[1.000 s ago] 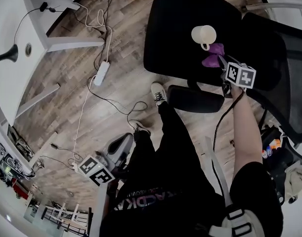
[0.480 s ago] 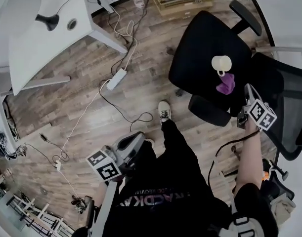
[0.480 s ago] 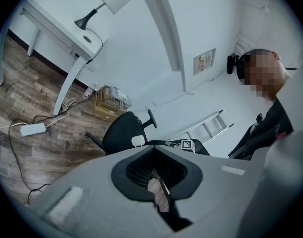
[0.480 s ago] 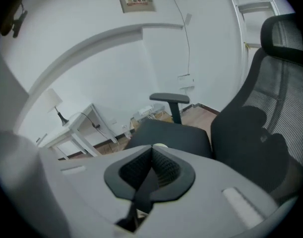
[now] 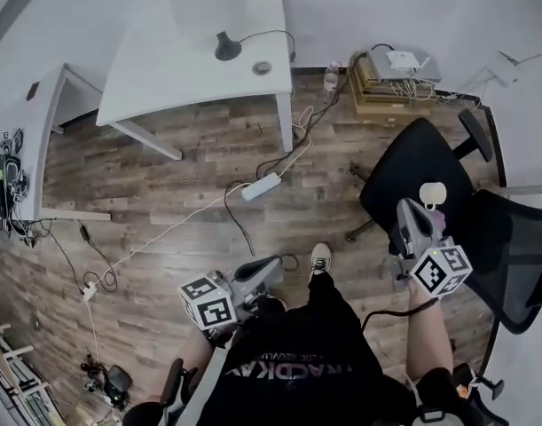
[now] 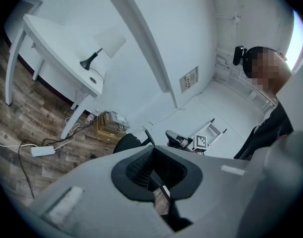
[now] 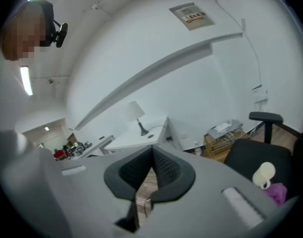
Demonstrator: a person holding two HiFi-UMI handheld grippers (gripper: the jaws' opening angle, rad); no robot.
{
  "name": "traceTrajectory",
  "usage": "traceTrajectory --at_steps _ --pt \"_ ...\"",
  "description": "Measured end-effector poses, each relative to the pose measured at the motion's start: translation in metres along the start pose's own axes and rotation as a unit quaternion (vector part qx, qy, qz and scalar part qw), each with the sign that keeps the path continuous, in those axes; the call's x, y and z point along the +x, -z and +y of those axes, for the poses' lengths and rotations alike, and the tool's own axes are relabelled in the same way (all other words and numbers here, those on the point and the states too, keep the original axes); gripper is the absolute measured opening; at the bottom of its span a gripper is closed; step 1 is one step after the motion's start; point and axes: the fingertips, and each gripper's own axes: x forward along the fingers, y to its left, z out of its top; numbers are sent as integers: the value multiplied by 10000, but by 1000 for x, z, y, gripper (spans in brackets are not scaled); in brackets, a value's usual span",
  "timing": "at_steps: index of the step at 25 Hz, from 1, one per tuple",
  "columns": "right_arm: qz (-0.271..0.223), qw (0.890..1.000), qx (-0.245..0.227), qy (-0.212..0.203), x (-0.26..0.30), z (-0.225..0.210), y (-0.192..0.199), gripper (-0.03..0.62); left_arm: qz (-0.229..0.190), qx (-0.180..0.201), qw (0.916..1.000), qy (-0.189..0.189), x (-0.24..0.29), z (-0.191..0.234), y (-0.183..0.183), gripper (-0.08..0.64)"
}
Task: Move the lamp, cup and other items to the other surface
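Fingers of the left gripper [image 6: 154, 148] and right gripper [image 7: 152, 148] are pressed together, empty. The white lamp [image 5: 219, 27] stands on the white desk [image 5: 164, 69]; the cream cup [image 5: 432, 193] sits on the black office chair [image 5: 404, 171].

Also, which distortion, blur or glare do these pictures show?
Head view: strong fisheye, the floor boards curve toward the edges. Left gripper view: black rounded corners frame the picture. Right gripper view: the lamp looks slightly soft, and a ceiling light burns white at left.
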Motion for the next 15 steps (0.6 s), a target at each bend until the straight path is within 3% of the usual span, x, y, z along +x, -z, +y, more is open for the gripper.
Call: traceTrajectory --at_steps 6,10,15 --pt "496 9889 193 -1390 35 166 62 5 -494 329 9982 -121 -69 -3 -24 3" --pt "832 9718 186 -2200 36 253 94 5 -827 461 9954 -174 -110 -2 -27 3" --pt "1222 9479 42 -2943 30 331 125 5 -1051 469 9925 -409 -158 -2 -23 3"
